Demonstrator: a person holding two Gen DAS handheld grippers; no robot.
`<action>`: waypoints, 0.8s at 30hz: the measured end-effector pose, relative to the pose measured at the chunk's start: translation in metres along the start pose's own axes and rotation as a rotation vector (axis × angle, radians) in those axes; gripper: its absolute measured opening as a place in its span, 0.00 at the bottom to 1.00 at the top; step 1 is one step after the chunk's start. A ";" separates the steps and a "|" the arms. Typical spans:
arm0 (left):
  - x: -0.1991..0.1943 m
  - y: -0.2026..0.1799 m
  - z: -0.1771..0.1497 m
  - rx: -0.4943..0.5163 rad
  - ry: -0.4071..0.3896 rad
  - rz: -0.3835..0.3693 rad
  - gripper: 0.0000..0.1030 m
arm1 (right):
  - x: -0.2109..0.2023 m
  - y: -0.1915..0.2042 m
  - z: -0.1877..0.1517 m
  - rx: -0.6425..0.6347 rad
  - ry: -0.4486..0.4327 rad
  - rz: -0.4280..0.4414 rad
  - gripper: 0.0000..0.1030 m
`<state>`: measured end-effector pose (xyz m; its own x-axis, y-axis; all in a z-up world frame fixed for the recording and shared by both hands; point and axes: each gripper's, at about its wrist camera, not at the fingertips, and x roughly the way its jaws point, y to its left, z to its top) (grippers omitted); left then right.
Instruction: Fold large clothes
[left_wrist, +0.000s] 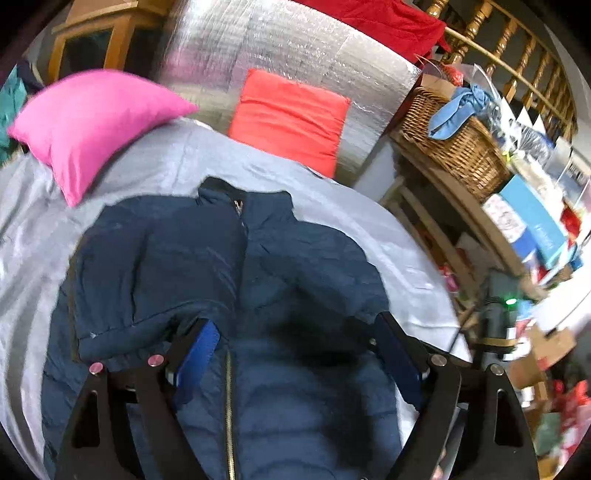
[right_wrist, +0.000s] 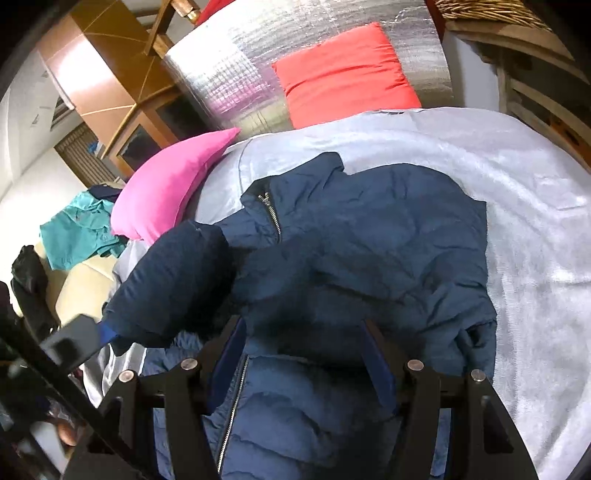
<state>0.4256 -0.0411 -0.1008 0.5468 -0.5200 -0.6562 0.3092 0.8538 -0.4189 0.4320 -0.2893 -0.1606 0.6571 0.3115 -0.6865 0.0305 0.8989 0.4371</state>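
A navy puffer jacket (left_wrist: 229, 266) lies front up on a grey bedsheet (left_wrist: 155, 158), collar away from me, zip closed. Both sleeves are folded in across the chest. My left gripper (left_wrist: 295, 332) is open and hovers over the jacket's lower middle, nothing between its blue-padded fingers (left_wrist: 199, 350). In the right wrist view the jacket (right_wrist: 369, 240) shows the same way. My right gripper (right_wrist: 303, 332) is open above the folded sleeves. The left gripper also shows at the left of the right wrist view (right_wrist: 99, 328), close to a sleeve cuff.
A pink pillow (left_wrist: 92, 125) and a red cushion (left_wrist: 291, 118) lie at the bed's head against a silver foil panel (left_wrist: 295, 48). A wicker basket (left_wrist: 454, 144) and cluttered shelves stand to the right. Teal clothing (right_wrist: 81, 229) lies off the bed's left side.
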 end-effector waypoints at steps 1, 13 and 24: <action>-0.001 0.003 0.003 -0.009 0.009 -0.018 0.83 | 0.001 0.002 -0.001 -0.007 -0.002 0.000 0.65; 0.042 0.021 -0.024 -0.109 0.302 -0.194 0.86 | -0.008 -0.006 0.001 -0.027 -0.029 -0.098 0.65; 0.019 -0.038 -0.048 0.234 0.393 -0.308 0.86 | -0.017 -0.018 0.004 0.018 -0.044 -0.094 0.65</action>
<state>0.3865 -0.0846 -0.1271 0.0856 -0.6790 -0.7291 0.5979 0.6204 -0.5076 0.4231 -0.3117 -0.1546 0.6830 0.2123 -0.6989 0.1068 0.9175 0.3832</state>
